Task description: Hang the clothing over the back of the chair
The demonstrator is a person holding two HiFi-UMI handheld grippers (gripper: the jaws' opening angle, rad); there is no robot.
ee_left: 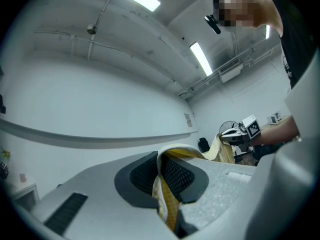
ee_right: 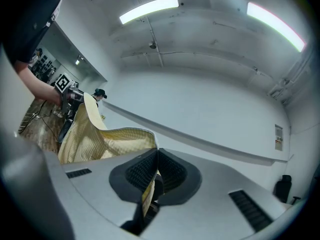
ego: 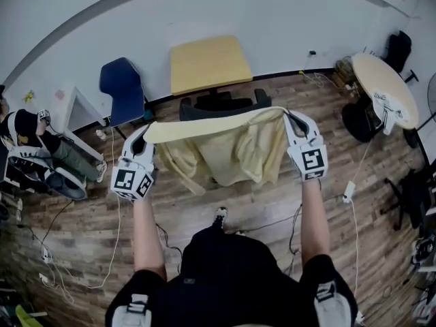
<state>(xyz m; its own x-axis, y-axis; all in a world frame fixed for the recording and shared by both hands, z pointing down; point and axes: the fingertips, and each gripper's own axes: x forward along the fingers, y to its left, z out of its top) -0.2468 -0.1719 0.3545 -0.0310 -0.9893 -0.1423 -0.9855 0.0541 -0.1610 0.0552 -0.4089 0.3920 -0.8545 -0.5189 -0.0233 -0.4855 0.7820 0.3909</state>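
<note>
Left gripper [ego: 143,139] and right gripper [ego: 293,121] each pinch the yellow garment's [ego: 231,152] top edge, stretched taut near the black chair [ego: 221,103], wood floor [ego: 262,206] showing either side.

Light: bright and even, from long ceiling lamps [ee_right: 149,8] overhead.
Shadows: soft and faint on the wood floor [ego: 381,264].
Glare: the lamps glow plain white.
Edges: walls [ego: 204,12] bend round; corners go black in both gripper views.
Focus: the clothing [ee_right: 85,134] weave looks sharp.

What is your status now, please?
Left gripper shut on yellow shirt, right gripper shut on it too. Shirt spread between them, before black chair, not yet on its back. Nothing seen blocking.
</note>
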